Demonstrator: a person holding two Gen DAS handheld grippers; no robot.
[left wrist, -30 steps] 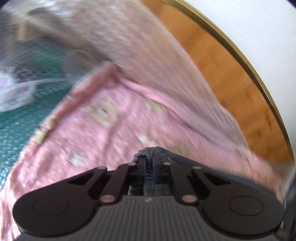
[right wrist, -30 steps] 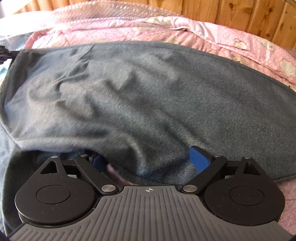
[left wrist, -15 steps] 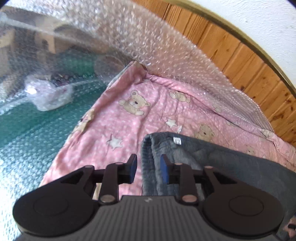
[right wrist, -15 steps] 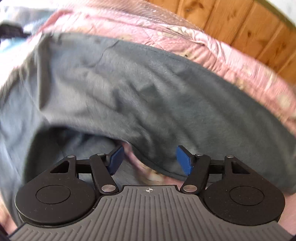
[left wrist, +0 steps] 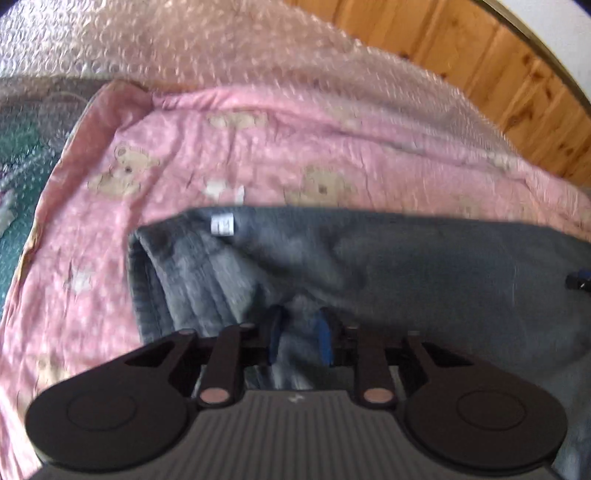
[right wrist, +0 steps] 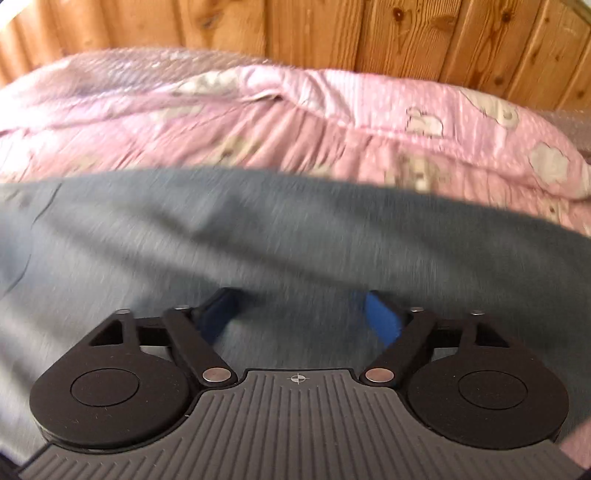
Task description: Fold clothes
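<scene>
A dark grey garment (left wrist: 388, 266) lies spread across a pink sheet with teddy bears (left wrist: 229, 155). A small white label (left wrist: 222, 224) sits at the garment's far edge, and its left end is bunched into folds. My left gripper (left wrist: 298, 334) hovers low over that bunched end. It is open by a narrow gap, and grey cloth shows below the gap. In the right wrist view the same garment (right wrist: 258, 236) fills the lower half, blurred. My right gripper (right wrist: 299, 315) is wide open just above it and holds nothing.
Bubble wrap (left wrist: 221, 48) covers the far side of the pink sheet (right wrist: 332, 110). A wooden plank wall (right wrist: 332, 33) stands right behind the bed. A green surface under more bubble wrap (left wrist: 14, 229) lies off the sheet's left edge.
My left gripper, shut on the garment's edge a second ago, has opened, let it go and drawn back over the cloth. My right gripper stayed open and shifted over the laid-down garment.
</scene>
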